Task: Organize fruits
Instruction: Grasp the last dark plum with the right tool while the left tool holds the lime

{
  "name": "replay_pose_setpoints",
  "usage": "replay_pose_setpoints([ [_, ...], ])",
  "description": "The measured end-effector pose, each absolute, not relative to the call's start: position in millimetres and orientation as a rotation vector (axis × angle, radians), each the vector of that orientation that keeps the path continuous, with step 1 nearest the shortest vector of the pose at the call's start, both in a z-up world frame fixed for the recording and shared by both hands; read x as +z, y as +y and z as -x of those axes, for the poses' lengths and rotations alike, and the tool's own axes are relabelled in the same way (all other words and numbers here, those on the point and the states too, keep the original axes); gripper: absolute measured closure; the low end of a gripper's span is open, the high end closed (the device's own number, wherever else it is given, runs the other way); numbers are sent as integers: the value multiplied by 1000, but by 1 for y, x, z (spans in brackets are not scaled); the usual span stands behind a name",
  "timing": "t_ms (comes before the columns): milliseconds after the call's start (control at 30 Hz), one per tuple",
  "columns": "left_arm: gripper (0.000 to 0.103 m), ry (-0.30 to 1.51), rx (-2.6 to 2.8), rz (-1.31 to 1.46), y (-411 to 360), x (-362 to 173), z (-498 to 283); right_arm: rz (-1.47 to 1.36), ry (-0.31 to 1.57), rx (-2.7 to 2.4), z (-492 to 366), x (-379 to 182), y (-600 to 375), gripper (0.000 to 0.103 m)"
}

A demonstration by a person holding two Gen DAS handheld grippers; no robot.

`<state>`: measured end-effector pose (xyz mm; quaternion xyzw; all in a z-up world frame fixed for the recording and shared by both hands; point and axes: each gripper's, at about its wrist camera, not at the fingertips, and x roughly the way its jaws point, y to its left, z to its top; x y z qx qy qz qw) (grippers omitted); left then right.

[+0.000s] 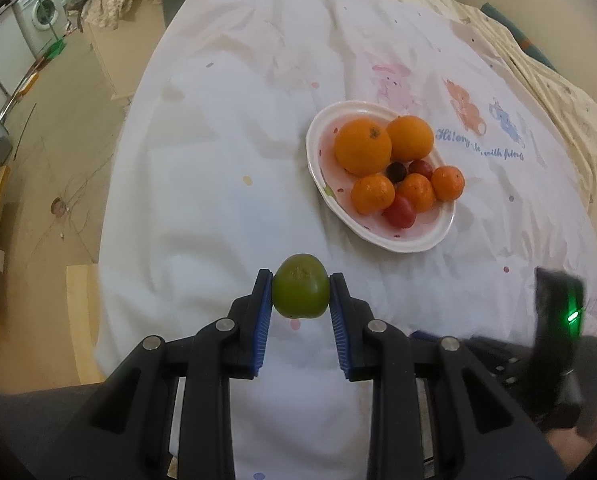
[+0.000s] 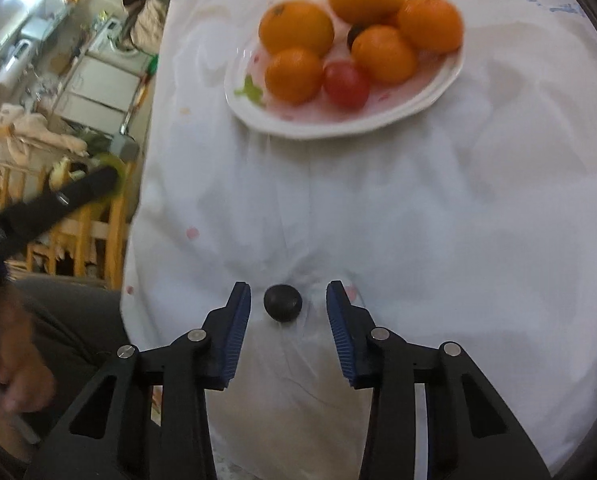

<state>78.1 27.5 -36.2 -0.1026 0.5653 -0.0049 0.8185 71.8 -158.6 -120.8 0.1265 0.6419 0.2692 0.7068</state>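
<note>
My left gripper [image 1: 301, 289] is shut on a green fruit [image 1: 300, 286] and holds it above the white cloth, short of the plate. The white oval plate [image 1: 442, 236] holds two large oranges [image 1: 362, 146], three small mandarins [image 1: 372, 194], red tomatoes [image 1: 400, 211] and a dark plum [image 1: 396, 171]. In the right wrist view the plate [image 2: 250, 112] lies ahead with the same fruit. My right gripper [image 2: 288, 302] is open, its blue pads on either side of a small dark fruit [image 2: 283, 303] lying on the cloth, not touching it.
The white printed cloth [image 1: 226, 160] covers the table, whose left edge drops to the floor. A washing machine [image 1: 42, 16] stands far left. The right gripper's body [image 1: 558, 312] shows at right in the left wrist view. Wooden furniture [image 2: 78, 232] stands left of the table.
</note>
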Motion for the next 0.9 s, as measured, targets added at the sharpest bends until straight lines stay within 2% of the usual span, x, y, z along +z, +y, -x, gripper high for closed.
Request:
replay_pose_setpoints([
  [200,79,1215,-17,254,31,-36,-80,-165,1411,608,-65,-125,-142,63],
  [233,79,1215,-17,253,31,-36,-80,-143,1403,610,-63,-124,-140,79],
  [367,79,1206,-29,256,30,-34,-80,-78,1360,602,-60,-118,-136,79],
  [533,79,1203,-11,238,31,-34,-78,-220,1258,569,-72,-90,-169,79],
  [900,79,1203,20,199,28,-40,-78,-460,1171,449,-85,-64,-234,79],
])
